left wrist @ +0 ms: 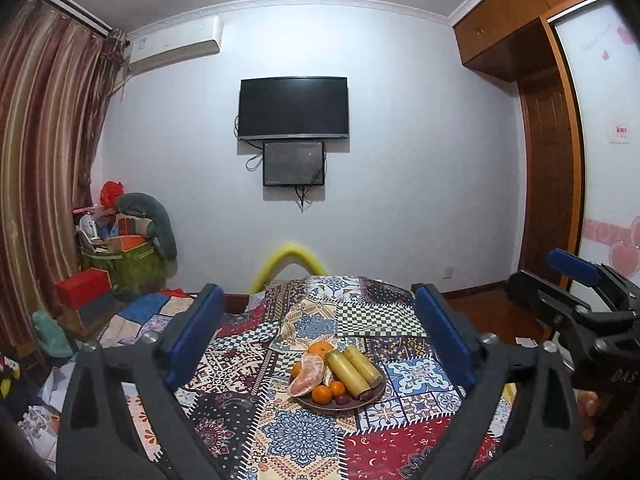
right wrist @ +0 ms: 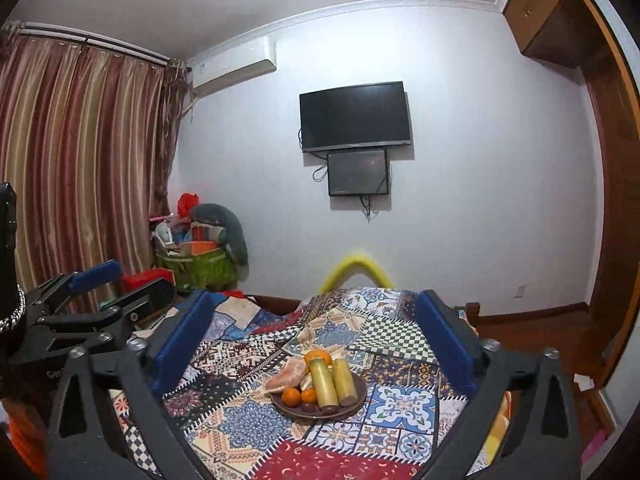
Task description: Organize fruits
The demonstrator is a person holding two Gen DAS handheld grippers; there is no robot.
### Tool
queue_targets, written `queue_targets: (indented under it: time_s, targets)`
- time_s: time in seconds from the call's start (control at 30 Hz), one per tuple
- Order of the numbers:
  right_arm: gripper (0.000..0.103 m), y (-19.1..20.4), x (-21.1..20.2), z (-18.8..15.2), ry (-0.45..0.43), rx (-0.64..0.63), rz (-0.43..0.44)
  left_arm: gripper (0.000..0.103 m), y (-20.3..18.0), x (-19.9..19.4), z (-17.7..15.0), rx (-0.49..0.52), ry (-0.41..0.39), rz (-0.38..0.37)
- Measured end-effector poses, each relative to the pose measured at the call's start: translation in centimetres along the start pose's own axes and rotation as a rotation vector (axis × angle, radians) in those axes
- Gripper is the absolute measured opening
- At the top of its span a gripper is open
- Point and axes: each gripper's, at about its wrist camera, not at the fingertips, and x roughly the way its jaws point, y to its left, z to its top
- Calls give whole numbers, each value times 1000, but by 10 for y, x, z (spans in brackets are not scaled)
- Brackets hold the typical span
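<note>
A brown plate (left wrist: 374, 396) sits on the patchwork cloth (left wrist: 304, 436). It holds two yellow-green cane pieces (left wrist: 347, 371), a peeled pomelo piece (left wrist: 309, 374), several small oranges (left wrist: 322, 395) and dark dates (left wrist: 342, 400). The plate also shows in the right wrist view (right wrist: 357, 400) with the cane pieces (right wrist: 323, 381) and oranges (right wrist: 291, 397). My left gripper (left wrist: 320, 332) is open and empty, above and short of the plate. My right gripper (right wrist: 316, 336) is open and empty, likewise raised above the plate. Each gripper appears at the edge of the other's view.
The patchwork cloth covers a bed-like surface with a yellow foam arch (left wrist: 290, 258) at its far end. A pile of bags and boxes (left wrist: 120, 248) stands by the curtain at left. A wardrobe (left wrist: 552, 184) stands at right. Two screens (left wrist: 294, 108) hang on the far wall.
</note>
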Motion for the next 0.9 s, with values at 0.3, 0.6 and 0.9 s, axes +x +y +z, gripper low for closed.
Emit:
queue_targets:
  time_s: [0.3,0.6,0.9]
  targets:
    - [103,5,-7,-4,-2,-9,-3,103,2,-5,-3,-9,5,10]
    - [103,1,-10,-7,7,4,0,103,3,-10,-4,-12,3,8]
    - [103,1,-12,-7,12,6,-6,103,3,-7,-4,-19,10,0]
